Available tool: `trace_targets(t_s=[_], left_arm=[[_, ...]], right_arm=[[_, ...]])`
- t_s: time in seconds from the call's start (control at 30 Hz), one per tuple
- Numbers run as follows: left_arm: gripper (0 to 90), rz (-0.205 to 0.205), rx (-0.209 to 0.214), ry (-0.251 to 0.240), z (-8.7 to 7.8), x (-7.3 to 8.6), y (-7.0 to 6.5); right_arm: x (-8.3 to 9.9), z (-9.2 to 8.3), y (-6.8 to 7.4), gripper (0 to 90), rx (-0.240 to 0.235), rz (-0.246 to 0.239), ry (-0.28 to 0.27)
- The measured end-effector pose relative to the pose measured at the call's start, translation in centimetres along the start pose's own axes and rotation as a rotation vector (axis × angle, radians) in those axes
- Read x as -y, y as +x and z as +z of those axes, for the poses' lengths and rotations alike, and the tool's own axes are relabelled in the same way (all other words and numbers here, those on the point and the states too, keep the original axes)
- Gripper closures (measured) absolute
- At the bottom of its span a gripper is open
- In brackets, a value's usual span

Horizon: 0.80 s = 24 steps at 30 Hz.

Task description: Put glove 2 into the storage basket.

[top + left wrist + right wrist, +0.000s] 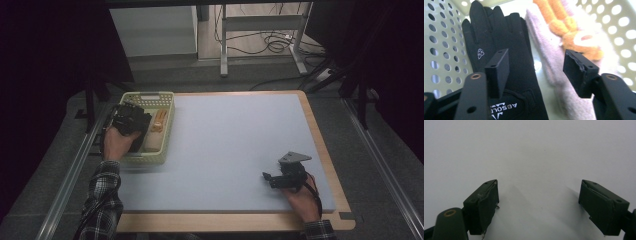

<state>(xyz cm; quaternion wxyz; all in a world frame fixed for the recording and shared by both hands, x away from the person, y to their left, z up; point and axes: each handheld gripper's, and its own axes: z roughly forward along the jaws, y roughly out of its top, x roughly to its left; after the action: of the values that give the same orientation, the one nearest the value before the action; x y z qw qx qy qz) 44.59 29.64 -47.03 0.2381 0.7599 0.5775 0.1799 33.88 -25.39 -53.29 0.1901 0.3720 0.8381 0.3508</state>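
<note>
My left gripper (131, 118) hangs inside the pale green basket (167, 131) at the far left of the table (225, 145), a shallow tray with walls full of round holes. In it lie a black glove (499, 37), flat with its fingers pointing away from me, and just beside it a pale pink fuzzy cloth (551, 62) with an orange plush piece (564, 22) on top near the far wall. The glove is matte, with a small white emblem on its back and white lettering at the cuff. In the left gripper view my jaws are spread wide and hold nothing; the left pad (497, 71) sits over the glove, the right pad (580, 72) over the pink cloth, and I cannot tell whether either one touches. My right gripper (272, 179) rests well apart, near the table's right front corner, its jaws also spread wide over the bare grey-blue mat (531, 152), gripping nothing.
</note>
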Motion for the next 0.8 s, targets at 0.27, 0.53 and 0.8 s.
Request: trace_targets(t_s=[0.27,0.53,0.8], left_arm=[[19.8,-0.02,0.087,-0.091,-1.3,1.3,0.0],[6.3,0.025,0.164,-0.165,-3.3,2.3,-1.5],[0.9,0.109,0.219,-0.215,-5.4,3.6,-4.6]], right_arm=[[0.0,0.0,0.0,16.0,0.001,0.0,0.0],[0.0,0.0,0.0,15.8,0.004,0.0,0.0],[0.0,0.0,0.0,15.8,0.006,-0.002,0.002]])
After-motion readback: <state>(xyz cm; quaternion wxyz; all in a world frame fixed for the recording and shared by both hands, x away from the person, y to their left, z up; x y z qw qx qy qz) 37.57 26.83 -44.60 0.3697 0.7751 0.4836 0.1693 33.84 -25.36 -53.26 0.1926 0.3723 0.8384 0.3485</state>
